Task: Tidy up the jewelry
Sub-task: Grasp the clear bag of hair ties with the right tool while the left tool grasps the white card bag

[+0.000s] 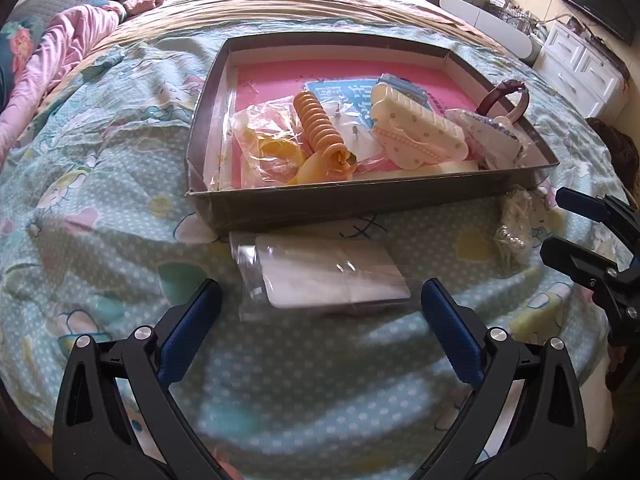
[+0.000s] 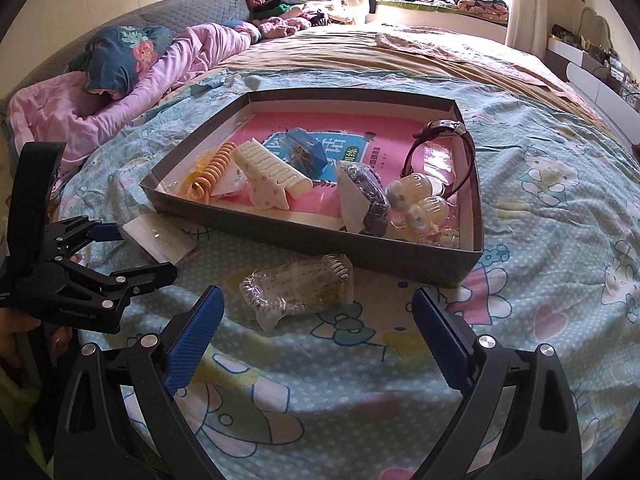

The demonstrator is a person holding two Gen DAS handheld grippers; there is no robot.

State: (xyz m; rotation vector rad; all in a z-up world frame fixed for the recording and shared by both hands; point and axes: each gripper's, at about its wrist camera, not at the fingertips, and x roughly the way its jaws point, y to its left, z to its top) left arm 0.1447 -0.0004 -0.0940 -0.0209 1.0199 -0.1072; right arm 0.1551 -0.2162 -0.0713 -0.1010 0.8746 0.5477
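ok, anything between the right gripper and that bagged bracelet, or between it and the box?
Nothing visible. The right gripper is open, with bare quilt between it and the bagged bracelet. Beyond the bag, only the box's near wall must be cleared. The left gripper sits off to the side.

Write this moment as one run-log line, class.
left gripper: open, facing white packet | right gripper: open, facing bagged bracelet | both outside tray

I make out large white Chinese characters on the pink-and-blue book cover (image 2: 352, 148) lying in the tray (image 2: 320, 240), too distorted for me to read.
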